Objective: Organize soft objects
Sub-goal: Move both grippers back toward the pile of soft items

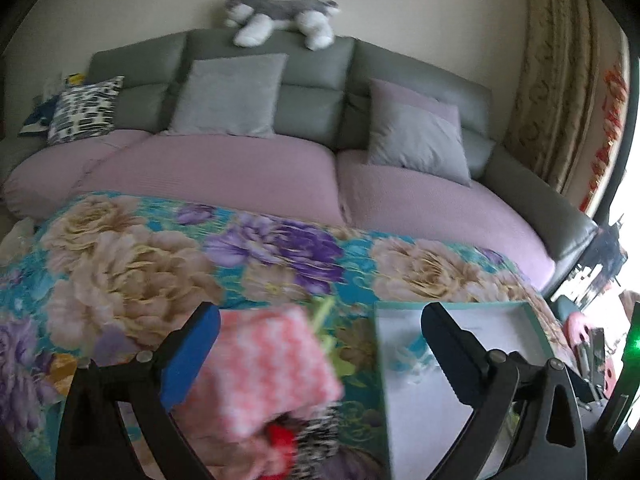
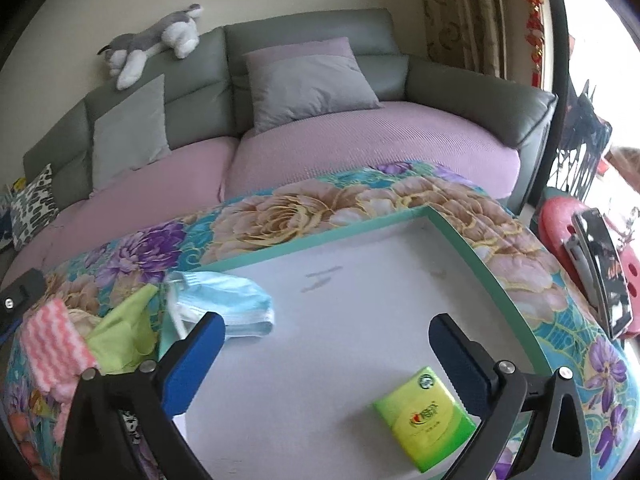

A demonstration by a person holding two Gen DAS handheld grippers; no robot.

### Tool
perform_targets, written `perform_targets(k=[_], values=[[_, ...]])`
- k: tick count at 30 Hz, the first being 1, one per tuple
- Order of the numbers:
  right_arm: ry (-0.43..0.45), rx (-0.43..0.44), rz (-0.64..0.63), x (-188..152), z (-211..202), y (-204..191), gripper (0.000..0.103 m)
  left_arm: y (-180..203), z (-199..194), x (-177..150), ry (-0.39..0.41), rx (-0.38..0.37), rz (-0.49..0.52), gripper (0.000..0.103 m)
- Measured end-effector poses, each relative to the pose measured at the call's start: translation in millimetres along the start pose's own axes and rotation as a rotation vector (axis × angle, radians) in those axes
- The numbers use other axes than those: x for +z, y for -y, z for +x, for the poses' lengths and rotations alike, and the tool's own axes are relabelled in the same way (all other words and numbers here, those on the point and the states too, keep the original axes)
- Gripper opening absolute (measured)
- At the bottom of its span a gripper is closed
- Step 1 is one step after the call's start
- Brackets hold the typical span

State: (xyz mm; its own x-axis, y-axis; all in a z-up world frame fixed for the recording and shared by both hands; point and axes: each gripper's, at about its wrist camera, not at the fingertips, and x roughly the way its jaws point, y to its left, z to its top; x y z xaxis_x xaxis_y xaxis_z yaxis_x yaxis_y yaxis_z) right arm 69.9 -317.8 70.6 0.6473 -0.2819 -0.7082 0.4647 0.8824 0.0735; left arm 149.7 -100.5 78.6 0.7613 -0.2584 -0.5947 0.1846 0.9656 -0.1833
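On the floral cloth (image 1: 132, 248) covering the table, a shallow box (image 2: 472, 248) with a teal rim and white floor lies at 3 o'clock in the left wrist view, where only part of its floor shows and the contents are blurred. The right wrist view looks straight into it and shows 2 things the other view does not make clear: a crumpled blue face mask (image 2: 228, 300) at the box's 9 o'clock edge, partly draped over the rim, and a green tissue pack (image 2: 426, 416) flat on the floor at 5 o'clock.

The left gripper (image 1: 320, 344) has its jaws wide apart, with a pink-and-white wavy cloth (image 1: 264, 368) between them, lying against the blue left pad; motion blur hides whether it is gripped. Below it at 6 o'clock sit a red scrap (image 1: 280, 444) and a black-and-white patterned piece (image 1: 316, 436), both blurred. The right wrist view shows that same pink cloth at 9 o'clock, outside the box, just beside a lime green cloth (image 2: 124, 332) that touches the box's left wall.

The right gripper (image 2: 328, 344) hovers over the box floor with jaws spread and nothing between them.

Both views show the grey sofa (image 1: 312, 80) behind, with a plush husky (image 1: 280, 16) on its backrest at 12 o'clock. Only the left view shows the patterned cushion (image 1: 84, 108) fully.
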Motion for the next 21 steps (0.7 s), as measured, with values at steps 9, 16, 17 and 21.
perform_targets(k=[9,16,17,21], values=[[0.031,0.051,-0.041,3,-18,-37,0.103,-65,-35,3,0.064,0.124,-0.075,0.101],[0.044,0.104,-0.061,2,-29,-69,0.103,-111,-46,-1,0.071,0.200,-0.150,0.101],[0.039,0.128,-0.049,2,-30,-73,0.103,-117,-46,-3,0.067,0.205,-0.160,0.101],[0.032,0.192,-0.044,-2,-33,-89,0.103,-136,-45,-9,0.051,0.218,-0.186,0.101]])
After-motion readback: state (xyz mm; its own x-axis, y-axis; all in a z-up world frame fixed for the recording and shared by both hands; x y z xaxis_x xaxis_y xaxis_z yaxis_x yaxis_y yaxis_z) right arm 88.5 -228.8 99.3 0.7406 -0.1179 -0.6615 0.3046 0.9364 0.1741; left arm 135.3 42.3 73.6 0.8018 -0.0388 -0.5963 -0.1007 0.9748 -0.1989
